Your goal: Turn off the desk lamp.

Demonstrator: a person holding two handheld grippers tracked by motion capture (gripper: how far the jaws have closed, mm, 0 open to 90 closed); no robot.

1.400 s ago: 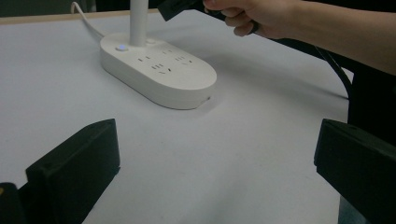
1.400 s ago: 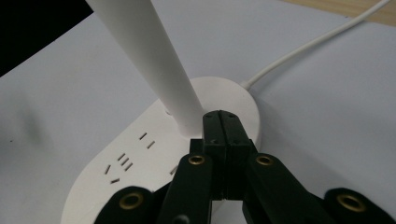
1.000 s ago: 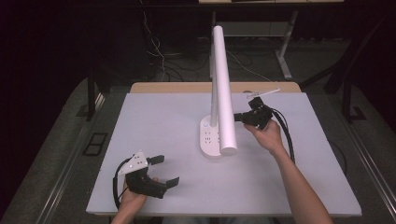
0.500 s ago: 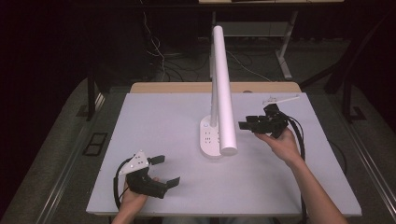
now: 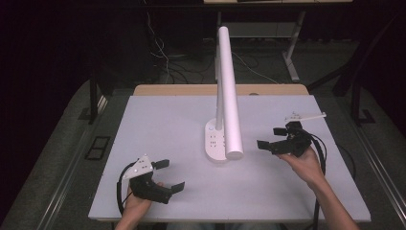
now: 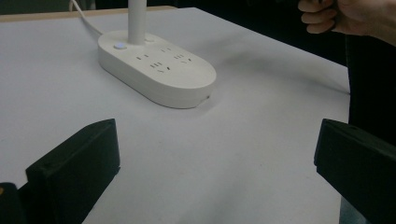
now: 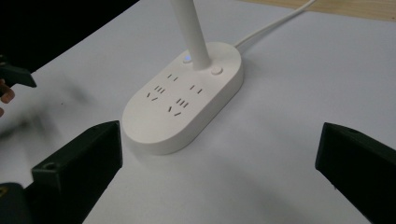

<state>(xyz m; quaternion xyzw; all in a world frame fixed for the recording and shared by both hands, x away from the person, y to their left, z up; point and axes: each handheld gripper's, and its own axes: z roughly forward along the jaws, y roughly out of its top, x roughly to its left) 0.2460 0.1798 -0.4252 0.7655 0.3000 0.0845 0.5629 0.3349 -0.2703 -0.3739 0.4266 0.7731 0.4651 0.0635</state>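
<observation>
Lamp (image 5: 229,96) centre frame, untouched | right gripper (image 5: 273,138) right, jaws just opening, empty | left gripper (image 5: 170,175) lower left, wide, empty

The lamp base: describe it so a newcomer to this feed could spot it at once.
Start at the white table in the high view; near its middle a tall white lamp rises. Its foot is the lamp base, a flat white oval between the two grippers. Unlike anything nearby, its top carries socket slots, a small lit button and a round button by the stem.
</observation>
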